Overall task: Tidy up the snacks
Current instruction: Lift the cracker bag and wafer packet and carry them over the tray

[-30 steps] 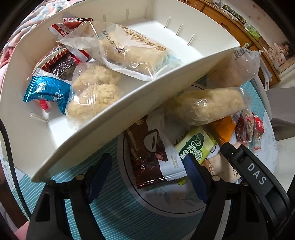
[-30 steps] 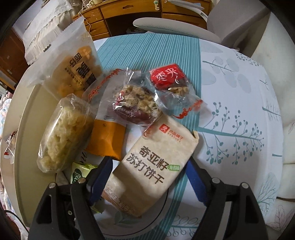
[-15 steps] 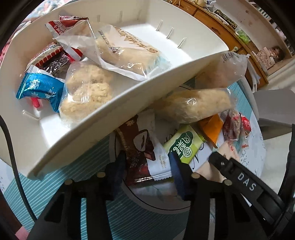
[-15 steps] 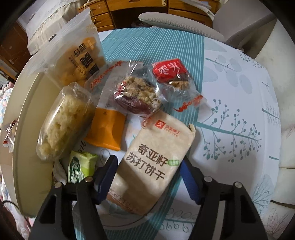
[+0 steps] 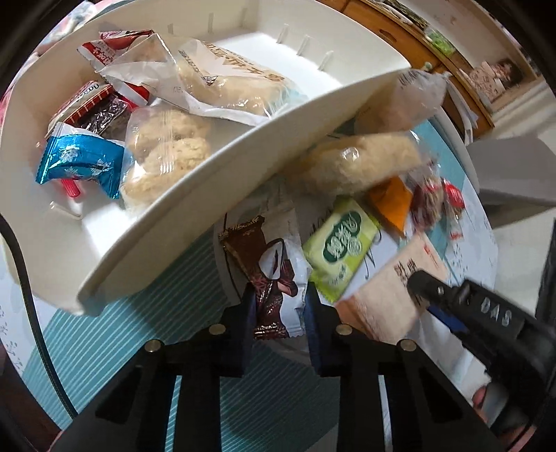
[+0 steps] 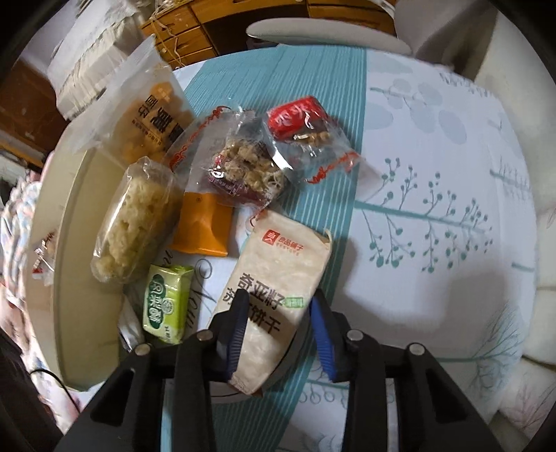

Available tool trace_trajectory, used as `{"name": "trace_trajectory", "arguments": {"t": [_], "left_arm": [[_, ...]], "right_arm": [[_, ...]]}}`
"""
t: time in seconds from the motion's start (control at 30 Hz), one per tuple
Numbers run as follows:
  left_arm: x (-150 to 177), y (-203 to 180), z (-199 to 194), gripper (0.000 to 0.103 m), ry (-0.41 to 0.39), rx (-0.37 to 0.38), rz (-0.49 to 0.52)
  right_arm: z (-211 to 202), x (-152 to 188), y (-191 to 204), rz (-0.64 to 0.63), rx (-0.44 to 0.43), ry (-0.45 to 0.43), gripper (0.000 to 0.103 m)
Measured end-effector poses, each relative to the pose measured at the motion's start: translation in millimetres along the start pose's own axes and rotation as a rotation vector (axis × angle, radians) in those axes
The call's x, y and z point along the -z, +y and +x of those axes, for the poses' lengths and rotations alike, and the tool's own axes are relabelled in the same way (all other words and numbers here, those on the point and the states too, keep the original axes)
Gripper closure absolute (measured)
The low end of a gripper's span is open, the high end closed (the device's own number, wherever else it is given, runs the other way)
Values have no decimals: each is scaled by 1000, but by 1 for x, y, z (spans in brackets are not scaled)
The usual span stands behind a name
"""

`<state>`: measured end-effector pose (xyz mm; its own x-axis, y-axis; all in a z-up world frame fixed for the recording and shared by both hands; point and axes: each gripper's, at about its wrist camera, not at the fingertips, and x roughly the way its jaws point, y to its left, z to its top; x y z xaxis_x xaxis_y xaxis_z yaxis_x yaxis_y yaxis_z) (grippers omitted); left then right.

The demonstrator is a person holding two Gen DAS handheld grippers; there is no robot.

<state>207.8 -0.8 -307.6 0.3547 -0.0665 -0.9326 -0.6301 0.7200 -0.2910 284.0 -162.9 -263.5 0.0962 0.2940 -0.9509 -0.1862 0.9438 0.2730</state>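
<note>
My left gripper [image 5: 278, 313] is shut on the near end of a brown-and-white snack packet [image 5: 274, 274] lying on a round plate [image 5: 226, 278]. My right gripper [image 6: 278, 330] is shut on a beige cracker packet [image 6: 281, 274], which also shows in the left wrist view [image 5: 389, 288]. A white tray [image 5: 208, 180] to the left holds several snacks, among them a blue packet [image 5: 80, 163] and rice cakes [image 5: 166, 153]. On the plate lie a green packet [image 6: 166, 302], an orange packet [image 6: 201, 222], a rice crisp bar [image 6: 132, 219] and two date-walnut packets [image 6: 250, 167].
The table has a teal striped and white leaf-print cloth [image 6: 434, 174]. A bag of yellow puffs [image 6: 153, 114] leans at the plate's far side. A grey chair [image 6: 312, 31] and wooden drawers [image 6: 208, 31] stand beyond the table. A black cable [image 5: 27, 285] runs down the left.
Both grippers have gone from wide open to shut, the left on the brown-and-white packet and the right on the beige cracker packet. Both moved slightly forward over the plate.
</note>
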Motion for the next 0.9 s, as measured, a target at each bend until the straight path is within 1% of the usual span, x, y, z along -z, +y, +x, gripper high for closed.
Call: {"name": "trace_trajectory", "arguments": {"t": [0.13,0.2,0.27,0.3,0.4,0.57,0.63,0.73,0.77,0.9], "left_arm": [[9,4,-9,80,11,10,46],[13,7,-14,80,17,14,60],[15,10,-17,80,19,13,70],[16,12,-19,80,19,13,74],[18,15,-24,80,21,7,86],[20,20,-36,79,29,11,114],[22,23,-43,79,30,14,128],[27,27,-55,79,32,25,147],[27,28,-59,79,32,27,155],[27,30,-71,79,32,37,175]], "right_arm": [[1,1,-4,34,-28,8,65],[2,1,-7,43,-28,15,60],[6,0,-7,64,-27,28,52],[7,0,-8,73,-23,31,52],[9,-1,-4,84,2,26,45],[16,-2,11,72,83,28,37],[22,-4,27,56,126,34,37],[29,-3,40,4,208,44,37],[30,-3,42,-1,221,43,37],[31,-1,45,-5,221,34,38]]}}
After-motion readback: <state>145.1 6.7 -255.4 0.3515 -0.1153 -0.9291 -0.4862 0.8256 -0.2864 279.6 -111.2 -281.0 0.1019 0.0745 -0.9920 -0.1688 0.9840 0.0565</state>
